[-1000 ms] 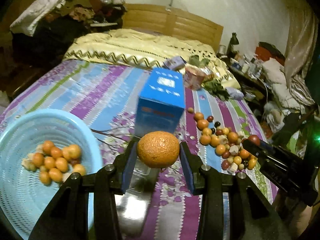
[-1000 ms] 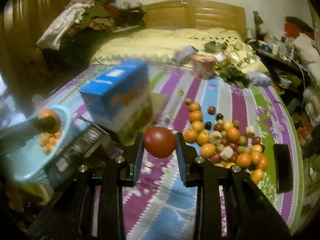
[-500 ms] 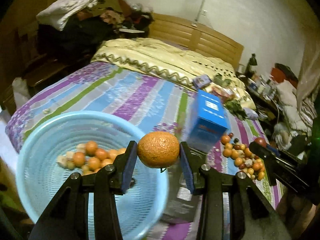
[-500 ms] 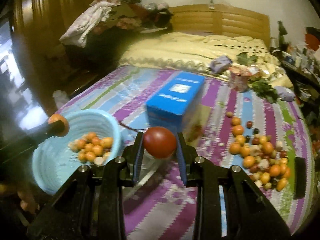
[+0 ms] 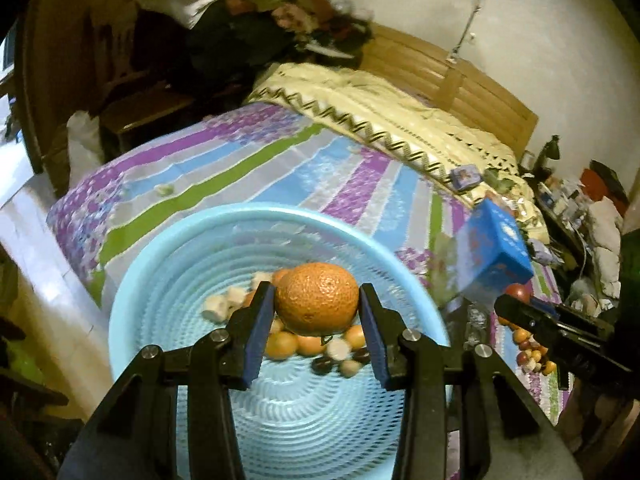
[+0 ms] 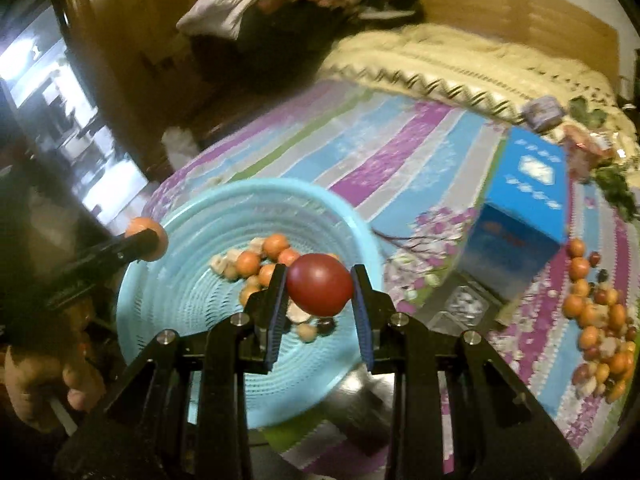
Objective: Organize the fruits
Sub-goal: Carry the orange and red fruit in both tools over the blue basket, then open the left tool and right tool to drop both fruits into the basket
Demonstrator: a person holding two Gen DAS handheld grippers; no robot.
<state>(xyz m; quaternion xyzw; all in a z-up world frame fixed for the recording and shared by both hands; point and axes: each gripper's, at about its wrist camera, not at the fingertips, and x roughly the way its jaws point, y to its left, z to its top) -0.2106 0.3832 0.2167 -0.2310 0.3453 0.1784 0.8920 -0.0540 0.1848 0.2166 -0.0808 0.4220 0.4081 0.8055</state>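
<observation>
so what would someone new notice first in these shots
Probably the round dimpled orange clamped in the left gripper, hanging over the light blue perforated plastic basket with small fruits at its bottom. Next, the smooth dark red fruit pinched in the right gripper over the same basket, on the purple, blue and green striped bedspread.

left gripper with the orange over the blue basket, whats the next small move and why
Probably lower it a little and open the jaws. The left gripper is shut on the orange, which hangs over the light blue basket where other small fruits already lie. Releasing low should keep it from bouncing out. The right gripper carries a red fruit nearby, so keep them apart.
</observation>
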